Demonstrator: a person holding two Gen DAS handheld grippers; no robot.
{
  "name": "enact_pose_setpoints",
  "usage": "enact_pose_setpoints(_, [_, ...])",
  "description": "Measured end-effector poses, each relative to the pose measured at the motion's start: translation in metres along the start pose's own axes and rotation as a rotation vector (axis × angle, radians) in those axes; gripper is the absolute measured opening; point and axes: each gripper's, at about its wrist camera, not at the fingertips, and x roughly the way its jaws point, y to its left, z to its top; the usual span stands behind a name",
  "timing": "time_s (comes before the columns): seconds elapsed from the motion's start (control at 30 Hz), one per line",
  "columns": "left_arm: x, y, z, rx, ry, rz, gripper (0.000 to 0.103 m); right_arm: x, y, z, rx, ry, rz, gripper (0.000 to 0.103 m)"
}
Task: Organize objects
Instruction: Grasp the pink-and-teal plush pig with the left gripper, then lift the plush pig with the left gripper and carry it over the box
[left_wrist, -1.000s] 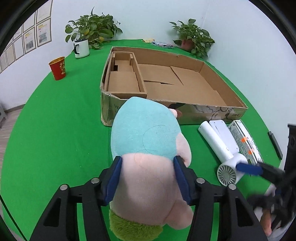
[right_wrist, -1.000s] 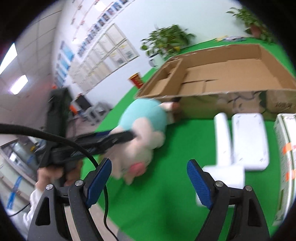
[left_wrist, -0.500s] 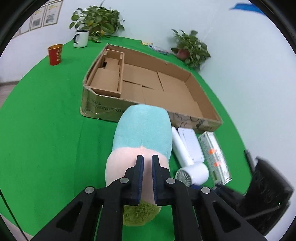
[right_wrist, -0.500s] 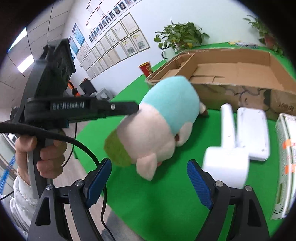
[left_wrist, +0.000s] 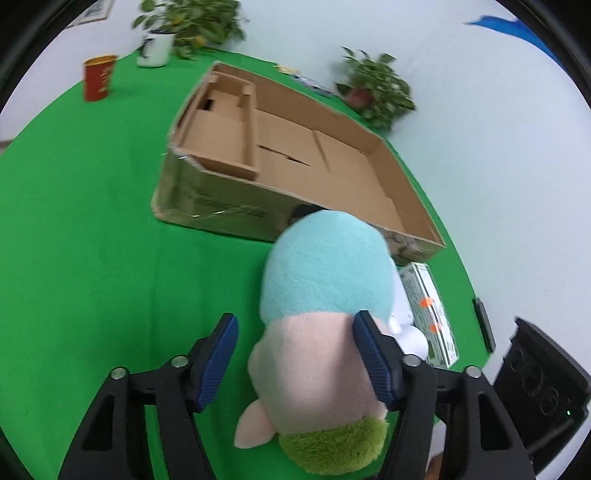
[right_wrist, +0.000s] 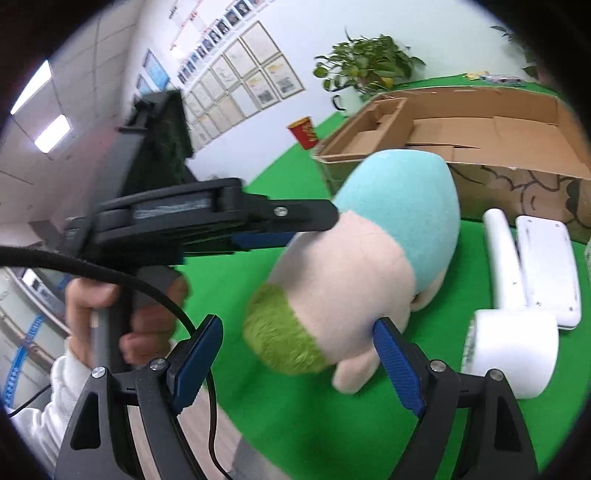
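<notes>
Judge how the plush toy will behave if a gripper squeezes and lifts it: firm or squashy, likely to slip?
The plush toy looks soft and stuffed, so it probably squashes under the pads rather than resisting. Its fuzzy fabric likely grips well. The left gripper is opening, one pad clear of the toy, so it may sag or roll aside.

an office-like room fitted out for recording. rows of framed certificates (right_wrist: 255, 77) hang on a white wall, with panel lights (right_wrist: 51, 129) in a tiled ceiling. the counter (left_wrist: 92, 221) is covered in bright green cloth, like a staged work surface. potted plants (left_wrist: 376, 88) stand along its far edge beside a white mug (left_wrist: 155, 48) and a red cup (left_wrist: 98, 77). a black cable (right_wrist: 110, 277) trails past a hand (right_wrist: 110, 314) on a gripper handle.
</notes>
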Motion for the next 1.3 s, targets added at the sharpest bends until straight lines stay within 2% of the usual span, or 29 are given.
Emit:
enact_pose_setpoints(0.1, [0.010,-0.003,-0.002,-0.006,0.069,-0.095,0.058,0.003,-0.004,-0.001,-0.011,0.016,-0.083,0.084])
enact_pose_setpoints(0.17, [0.018,-0.014,-0.008,0.007,0.097,-0.124,0.057,-0.002,-0.014,-0.006,-0.001,0.029,-0.094,0.084])
enact_pose_setpoints(0.3, [0.019,-0.039,-0.014,0.081,0.079,-0.106,0.056,-0.017,-0.028,-0.013,0.063,0.028,-0.102,0.084])
enact_pose_setpoints(0.37, [0.020,-0.046,-0.014,0.055,0.095,-0.168,0.056,-0.023,-0.032,-0.013,0.099,0.011,-0.100,0.084])
enact_pose_setpoints(0.47, [0.021,-0.055,-0.014,0.068,0.108,-0.163,0.056,-0.022,-0.036,-0.015,0.133,0.021,-0.113,0.084])
enact_pose_setpoints(0.63, [0.024,-0.053,-0.014,0.042,0.123,-0.195,0.056,-0.018,-0.033,-0.015,0.154,0.010,-0.145,0.084])
enact_pose_setpoints(0.7, [0.023,-0.053,-0.014,0.047,0.120,-0.183,0.056,-0.014,-0.026,-0.016,0.121,0.012,-0.199,0.075])
enact_pose_setpoints(0.83, [0.012,-0.052,-0.014,0.055,0.097,-0.174,0.056,-0.016,-0.021,-0.020,0.081,0.016,-0.222,0.065])
enact_pose_setpoints(0.9, [0.005,-0.049,-0.011,0.047,0.061,-0.150,0.063,-0.021,-0.018,-0.022,0.054,0.033,-0.220,0.062])
enact_pose_setpoints(0.97, [-0.001,-0.039,-0.007,0.016,0.021,-0.137,0.071,-0.028,-0.011,-0.028,0.002,0.043,-0.195,0.062])
enact_pose_setpoints(1.03, [0.003,-0.033,-0.005,0.001,0.031,-0.129,0.072,-0.027,-0.008,-0.027,-0.032,0.059,-0.135,0.065])
enact_pose_setpoints(1.07, [0.009,-0.033,-0.005,0.005,0.049,-0.125,0.072,-0.027,-0.009,-0.030,-0.038,0.071,-0.110,0.070])
enact_pose_setpoints(1.1, [0.015,-0.035,-0.005,0.012,0.064,-0.126,0.072,-0.027,-0.010,-0.030,-0.031,0.073,-0.110,0.075])
enact_pose_setpoints(1.17, [0.031,-0.043,-0.010,0.027,0.109,-0.132,0.072,-0.026,-0.018,-0.027,0.022,0.076,-0.099,0.076])
enact_pose_setpoints(1.3, [0.038,-0.055,-0.014,0.032,0.092,-0.082,0.070,-0.025,-0.023,-0.017,0.098,0.079,-0.099,0.078])
